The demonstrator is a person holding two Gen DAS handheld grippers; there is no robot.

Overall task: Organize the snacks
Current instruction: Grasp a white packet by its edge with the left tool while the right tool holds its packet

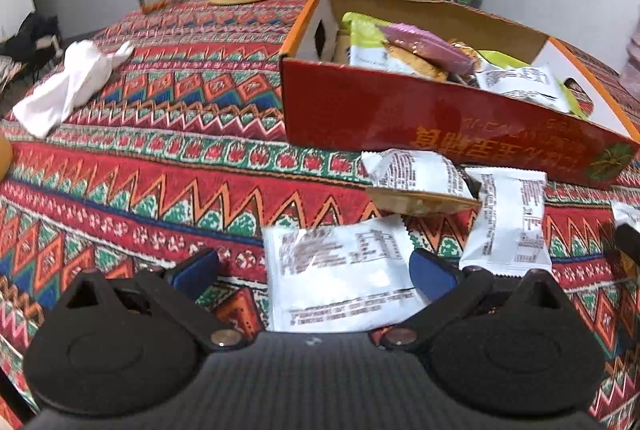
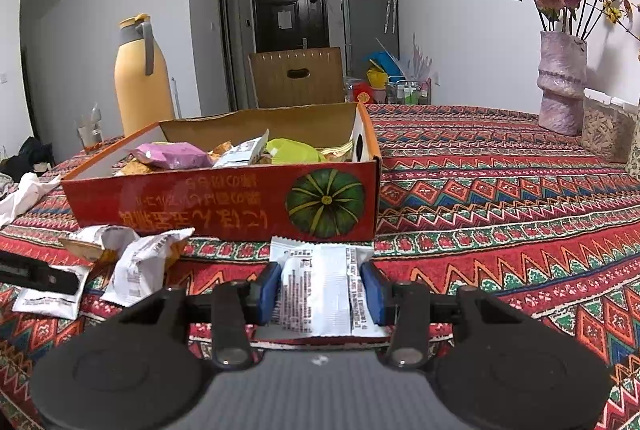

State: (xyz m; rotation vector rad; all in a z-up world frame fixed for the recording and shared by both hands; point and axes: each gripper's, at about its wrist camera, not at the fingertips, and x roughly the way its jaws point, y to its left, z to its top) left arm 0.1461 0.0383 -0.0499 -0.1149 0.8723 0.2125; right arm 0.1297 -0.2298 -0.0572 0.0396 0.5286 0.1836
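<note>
Right gripper clamped on white snack packet, long axis along fingers; red box dead ahead. Left gripper fingers apart.

This is a lived-in home, a dining or living room opening onto an entry hall. A desk under a bright woven patterned cloth fills the lower frame. At upper right a vase of dried roses stands by the white wall. A yellow thermos jug and a drinking glass sit at left. At centre back are a dark front door, a grey fridge and a wooden chair back.
</note>
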